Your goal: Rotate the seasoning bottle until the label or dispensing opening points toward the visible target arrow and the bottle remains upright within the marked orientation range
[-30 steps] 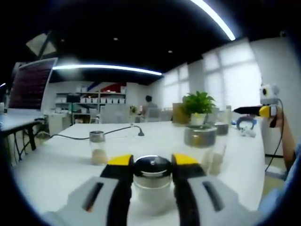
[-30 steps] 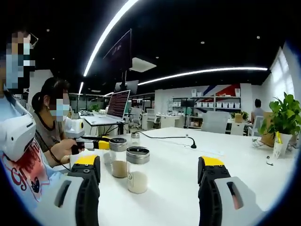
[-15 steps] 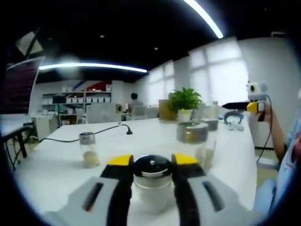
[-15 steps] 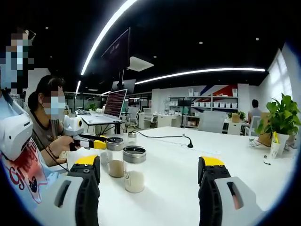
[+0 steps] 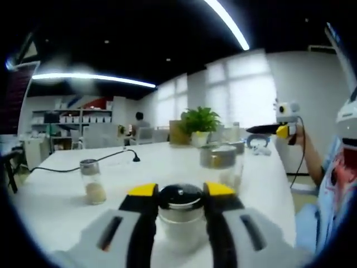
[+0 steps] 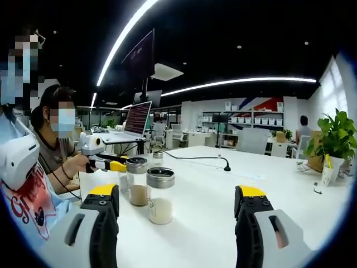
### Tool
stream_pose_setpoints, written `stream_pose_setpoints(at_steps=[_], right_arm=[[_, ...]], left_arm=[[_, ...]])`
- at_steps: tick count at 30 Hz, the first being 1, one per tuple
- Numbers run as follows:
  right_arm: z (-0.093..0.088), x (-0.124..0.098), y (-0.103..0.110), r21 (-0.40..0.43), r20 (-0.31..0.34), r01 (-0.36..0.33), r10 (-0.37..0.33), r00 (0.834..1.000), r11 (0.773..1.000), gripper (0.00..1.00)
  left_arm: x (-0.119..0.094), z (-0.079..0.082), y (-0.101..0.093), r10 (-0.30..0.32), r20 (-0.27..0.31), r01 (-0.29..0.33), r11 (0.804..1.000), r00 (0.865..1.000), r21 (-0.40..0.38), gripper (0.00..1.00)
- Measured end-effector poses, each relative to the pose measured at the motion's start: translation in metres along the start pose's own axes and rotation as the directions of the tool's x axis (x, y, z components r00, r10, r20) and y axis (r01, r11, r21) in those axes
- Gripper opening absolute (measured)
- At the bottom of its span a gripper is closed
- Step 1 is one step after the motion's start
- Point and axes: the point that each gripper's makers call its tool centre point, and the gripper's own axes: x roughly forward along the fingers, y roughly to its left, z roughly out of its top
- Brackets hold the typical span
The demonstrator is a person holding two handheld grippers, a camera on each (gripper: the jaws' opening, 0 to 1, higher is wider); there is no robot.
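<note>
**Still turning the bottle, background sliding leftward**

Clearly mid-rotation: compared with a second ago, plant [image 5: 198, 119] and small jar [image 5: 92, 181] sit further left, while seasoning bottle [image 5: 181, 212] stays clenched upright between left tongs [image 5: 180, 192] on the counter [image 5: 61, 204]. No target arrow visible. Right tongs [image 6: 178, 206] held wide apart, grasping nothing, level and aimed across two jars [image 6: 150, 192].

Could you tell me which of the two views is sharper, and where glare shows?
Right gripper view: crisp, the two bottles well defined, ceiling light strips bright. Left gripper view: softer, the windows blown out white, while the gripped bottle stays fairly clear.
</note>
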Motion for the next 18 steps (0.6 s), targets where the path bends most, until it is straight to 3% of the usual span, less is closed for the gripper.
stream_pose_setpoints(at_steps=[9, 18], right_arm=[[0.001, 0.002, -0.003, 0.030, 0.017, -0.007, 0.007, 1.000, 1.000, 0.87], [-0.001, 0.000, -0.006, -0.002, -0.007, 0.013, -0.013, 1.000, 1.000, 0.87]], left_arm=[[0.003, -0.001, -0.004, -0.129, -0.040, 0.129, 0.992, 0.991, 0.009, 0.33], [0.005, -0.002, -0.010, -0.255, -0.068, 0.258, 0.965, 0.965, 0.042, 0.33]])
